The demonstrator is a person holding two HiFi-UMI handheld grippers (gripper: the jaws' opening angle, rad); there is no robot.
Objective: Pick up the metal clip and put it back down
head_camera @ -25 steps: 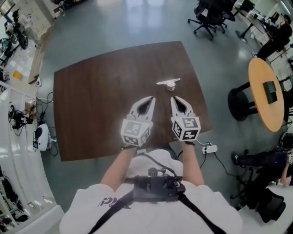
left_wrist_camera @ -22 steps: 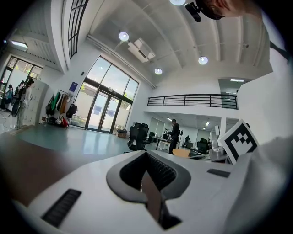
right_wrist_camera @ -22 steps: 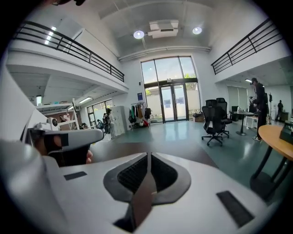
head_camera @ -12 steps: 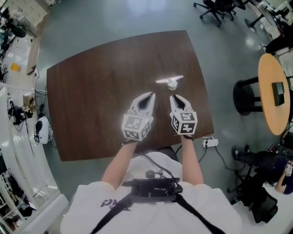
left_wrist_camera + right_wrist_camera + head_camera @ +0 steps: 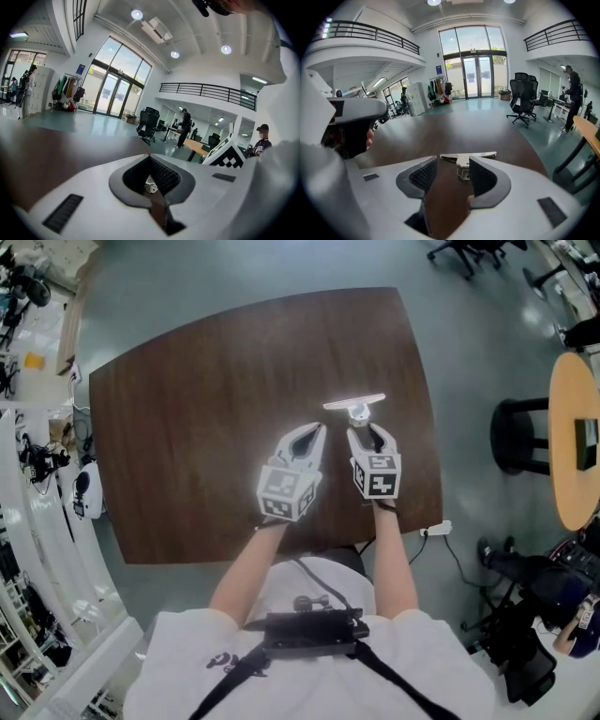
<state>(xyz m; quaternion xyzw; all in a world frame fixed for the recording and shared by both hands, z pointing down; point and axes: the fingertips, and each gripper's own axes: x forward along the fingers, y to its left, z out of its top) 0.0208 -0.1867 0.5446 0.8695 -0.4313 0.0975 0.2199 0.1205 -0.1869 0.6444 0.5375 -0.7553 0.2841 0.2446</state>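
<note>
The metal clip (image 5: 354, 407) lay right of centre on the tabletop (image 5: 187, 427), just ahead of the right gripper (image 5: 372, 432), whose empty jaws had just been opening partway; the left gripper (image 5: 317, 430) was closed on nothing; the clip was judged light, stiff and slippery, best gripped across its central body.

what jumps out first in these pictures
A pale metal clip lies alone on the dark wooden table, right of its middle. The right tongs have just been opening and stand open right before it, the clip just ahead of their tips and not gripped. The left tongs sit shut alongside.
</note>
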